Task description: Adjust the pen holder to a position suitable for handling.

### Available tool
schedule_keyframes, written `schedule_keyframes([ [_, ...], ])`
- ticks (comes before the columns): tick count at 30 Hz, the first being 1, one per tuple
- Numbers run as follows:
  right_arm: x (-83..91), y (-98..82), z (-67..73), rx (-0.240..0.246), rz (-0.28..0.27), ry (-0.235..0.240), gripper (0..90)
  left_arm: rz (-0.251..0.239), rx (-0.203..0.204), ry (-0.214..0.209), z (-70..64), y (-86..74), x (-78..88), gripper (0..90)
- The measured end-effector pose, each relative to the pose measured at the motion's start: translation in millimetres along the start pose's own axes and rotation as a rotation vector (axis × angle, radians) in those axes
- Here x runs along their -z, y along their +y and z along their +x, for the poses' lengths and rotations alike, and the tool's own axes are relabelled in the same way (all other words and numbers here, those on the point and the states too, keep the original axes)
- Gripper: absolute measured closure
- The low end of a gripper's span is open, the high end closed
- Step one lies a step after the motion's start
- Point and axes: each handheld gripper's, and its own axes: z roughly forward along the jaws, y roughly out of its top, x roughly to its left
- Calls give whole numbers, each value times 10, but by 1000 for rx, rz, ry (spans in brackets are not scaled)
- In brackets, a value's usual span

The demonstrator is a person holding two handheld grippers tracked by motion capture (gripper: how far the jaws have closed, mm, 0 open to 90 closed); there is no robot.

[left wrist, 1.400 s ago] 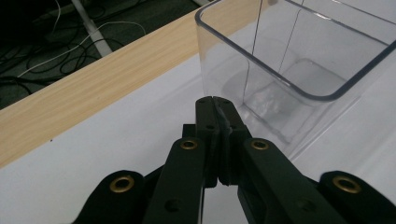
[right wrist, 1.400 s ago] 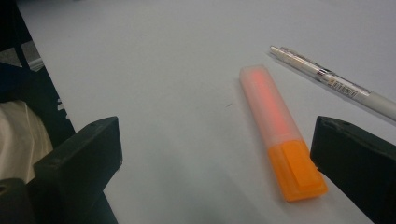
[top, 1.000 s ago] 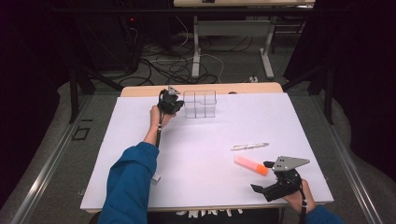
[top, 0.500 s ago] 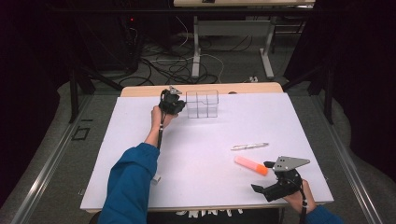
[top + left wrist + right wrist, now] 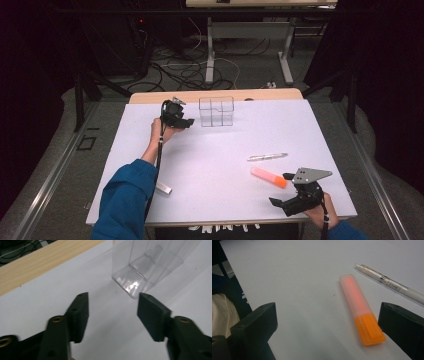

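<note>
Clear organiser [image 5: 216, 111], high view: stands upright at the far edge of the white table [image 5: 225, 165], in the same place as a second ago.
Left tool [image 5: 186, 122], high view: a second ago it was right against the organiser's left side; now it sits a little further left, just beside the box and apart from it.
Right tool [image 5: 281, 190], high view: rests at the near right corner of the table, unmoved, next to the orange highlighter [image 5: 268, 177]; a white pen [image 5: 267, 156] lies just beyond the highlighter.
Left tool [image 5: 113, 308], left gripper view: jaws have just been opening and now stand moderately wide, with bare table between them; the organiser [image 5: 147, 265] is ahead, clear of both pads.
Right tool [image 5: 327, 322], right gripper view: jaws spread wide over the table; the highlighter [image 5: 362, 308] lies between them, nearer the right-hand jaw, not gripped. The pen [image 5: 390, 282] lies past it.
</note>
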Motion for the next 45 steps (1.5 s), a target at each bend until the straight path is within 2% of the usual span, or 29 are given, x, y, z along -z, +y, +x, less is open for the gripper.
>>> schedule_keyframes([
  [5, -2, 0, -3, 1, 1, 0, 23, 35, -60, -37, -136, -129, 100, 232],
  [13, -3, -2, -3, 0, 3, 2, 23, 98, -128, -83, -430, -303, 264, 126],
  [20, 2, -4, 4, -8, 11, -1, 24, 103, -166, -124, -658, -496, 385, 57],
  [21, 0, -4, 5, -7, 6, -3, 23, 111, -173, -139, -681, -520, 413, 47],
  [24, 3, -6, 7, -10, 7, -6, 24, 111, -193, -139, -763, -597, 498, 33],
  [25, 5, -8, 7, -11, 8, -4, 24, 106, -211, -137, -783, -619, 523, 26],
  [28, 4, -10, 8, -10, 8, -5, 23, 101, -224, -130, -852, -712, 593, 24],
  [31, 9, -10, 11, -9, 8, -7, 24, 100, -223, -113, -901, -805, 661, 9],
  [36, -1, -9, 13, -6, 13, -7, 24, 55, -188, -117, -928, -910, 802, 4],
  [45, -1, -12, 8, -1, 14, -10, 24, 84, -188, -128, -1014, -1082, 965, 3],
])
